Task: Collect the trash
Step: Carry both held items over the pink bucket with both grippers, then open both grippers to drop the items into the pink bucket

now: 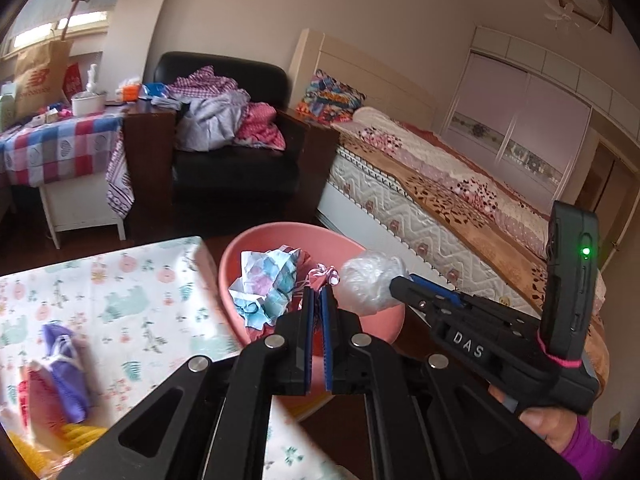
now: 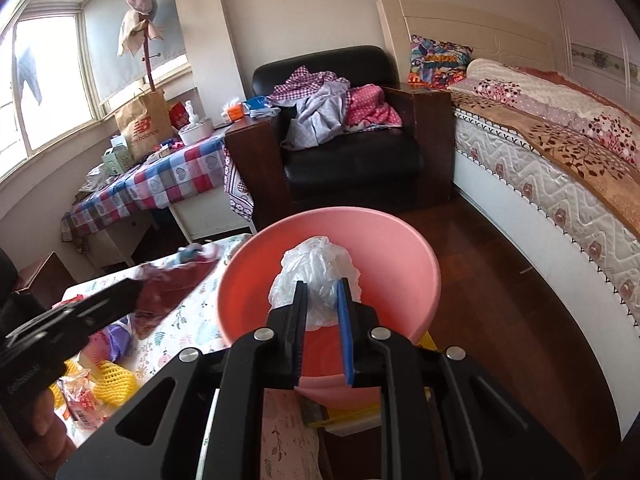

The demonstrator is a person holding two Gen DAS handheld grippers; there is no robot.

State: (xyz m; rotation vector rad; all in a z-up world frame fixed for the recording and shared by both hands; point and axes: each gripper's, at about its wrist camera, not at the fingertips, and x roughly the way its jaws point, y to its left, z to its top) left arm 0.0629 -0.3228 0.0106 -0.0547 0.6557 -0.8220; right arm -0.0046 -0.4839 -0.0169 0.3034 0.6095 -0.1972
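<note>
Left wrist view: the left gripper (image 1: pixel 319 300) is pinched shut on crumpled paper (image 1: pixel 267 280) with red-white string, hanging over the pink basin (image 1: pixel 384 320), so a release would likely drop it in. At three o'clock the right gripper (image 1: pixel 394 283) carries a plastic wad (image 1: pixel 370 282) above the same rim. The basin floor is hidden behind the scraps; a purple wrapper (image 1: pixel 64 364) at eight o'clock on the table (image 1: pixel 152 280) is blurred.

Right wrist view: the right gripper (image 2: pixel 323 286), jaws narrow, clamps the plastic wad (image 2: pixel 316 270) dead centre over the basin (image 2: pixel 400 252). At nine o'clock the left gripper (image 2: pixel 134 290) is smeared; its load reads only as a dark red blur. More trash, including yellow netting (image 2: pixel 114 386), waits at seven o'clock, partly cut off.
</note>
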